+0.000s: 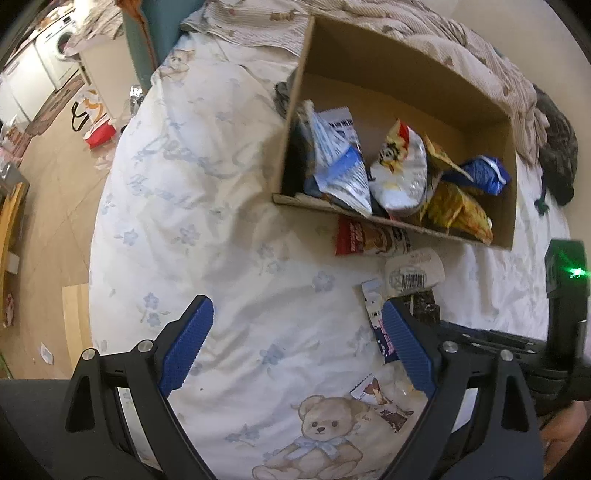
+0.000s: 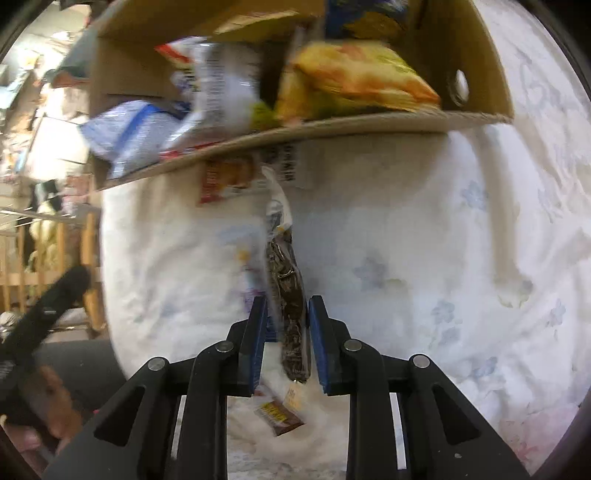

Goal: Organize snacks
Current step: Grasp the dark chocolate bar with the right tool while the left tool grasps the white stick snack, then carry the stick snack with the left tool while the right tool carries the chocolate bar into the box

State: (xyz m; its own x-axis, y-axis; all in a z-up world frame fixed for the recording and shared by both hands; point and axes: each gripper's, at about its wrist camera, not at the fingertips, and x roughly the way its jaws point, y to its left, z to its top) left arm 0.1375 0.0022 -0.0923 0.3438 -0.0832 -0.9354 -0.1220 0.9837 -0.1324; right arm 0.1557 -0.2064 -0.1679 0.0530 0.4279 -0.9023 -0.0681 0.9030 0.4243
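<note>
An open cardboard box [image 1: 406,81] lies on the teddy-bear bed sheet [image 1: 221,206]. It holds a blue-white bag [image 1: 343,166], a silver bag [image 1: 399,173], a yellow bag [image 1: 458,210] and a blue bag [image 1: 484,170]. In front of it lie a red packet [image 1: 369,236], a dark packet with a barcode label [image 1: 413,275], a small purple-white packet [image 1: 376,314] and a small brown packet [image 1: 384,402]. My left gripper [image 1: 295,302] is wide open over bare sheet. My right gripper [image 2: 287,300] stands narrowly open. The dark packet [image 2: 291,266] stands edgewise between its pads, with a gap at the left pad.
The bed's edge drops at the left to a wooden floor [image 1: 48,206], where a red bag [image 1: 98,133] sits. A striped blanket [image 1: 443,33] and a dark cloth [image 1: 557,147] lie behind the box. The box's front rim [image 2: 332,127] is just ahead of the right gripper.
</note>
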